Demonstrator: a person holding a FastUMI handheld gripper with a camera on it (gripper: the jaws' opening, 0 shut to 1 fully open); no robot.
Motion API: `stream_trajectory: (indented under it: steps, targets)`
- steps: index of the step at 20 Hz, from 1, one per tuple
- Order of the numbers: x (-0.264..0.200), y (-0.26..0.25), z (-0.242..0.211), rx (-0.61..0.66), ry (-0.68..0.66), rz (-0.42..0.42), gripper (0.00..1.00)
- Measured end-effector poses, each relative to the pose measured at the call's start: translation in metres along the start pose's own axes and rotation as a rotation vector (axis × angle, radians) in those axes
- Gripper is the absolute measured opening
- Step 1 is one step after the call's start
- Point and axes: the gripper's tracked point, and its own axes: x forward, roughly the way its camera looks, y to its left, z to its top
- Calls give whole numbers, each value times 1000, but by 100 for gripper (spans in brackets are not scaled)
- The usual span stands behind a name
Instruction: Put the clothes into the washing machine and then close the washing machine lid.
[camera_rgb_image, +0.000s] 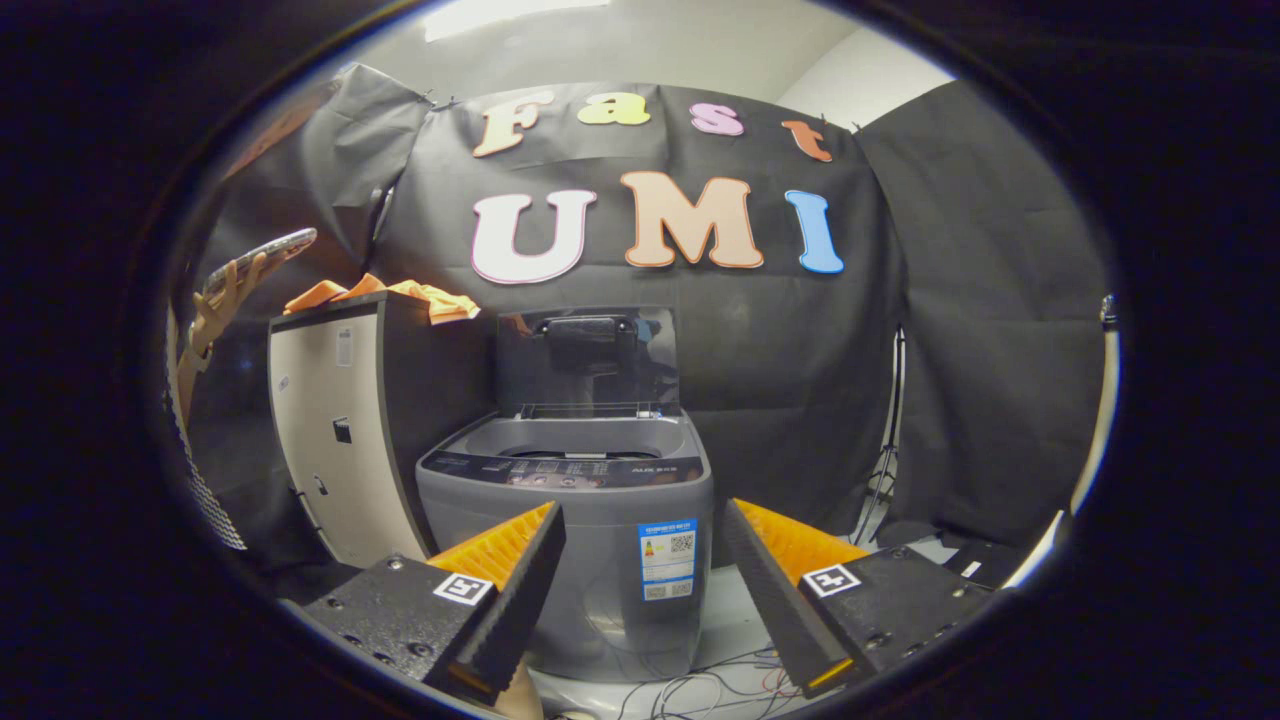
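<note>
- Clothes (385, 293), an orange bundle, lie on the top of the cabinet (335, 430) at its back edge, spilling toward the corner nearest the washing machine (590, 520).
- Gripper (640, 560) has its fingers spread wide apart with nothing between them; it sits well back from both cabinet and machine.
- Washing machine stands just beside the cabinet, its lid (590, 360) raised upright at the rear edge, so the tub opening is free.
- Step in hand, as I judge it: reach for the clothes. Rise up and across to the cabinet top, keeping the fingers apart until they straddle the thickest fold.
- Grip a bunched part, not a loose edge, so the whole bundle lifts and nothing trails.
- A person's hand (215, 300) holding a phone is beyond the cabinet; steer wide of it.
</note>
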Motion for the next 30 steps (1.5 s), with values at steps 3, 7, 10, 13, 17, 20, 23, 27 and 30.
stream_trajectory:
  steps: [3,7,10,13,17,20,23,27,30]
  targets:
    - [0,1,0,1,2,6,97]
    - [9,2,-2,-1,15,-19,97]
    - [30,32,15,37,4,3,97]
    - [59,78,61,88,-19,78,96]
    - [116,161,138,84,-3,203,96]
    - [148,237,205,60,-33,319,96]
    - [181,302,252,65,4,360,96]
    - [214,392,295,83,18,489,96]
    - [230,454,283,120,192,566,96]
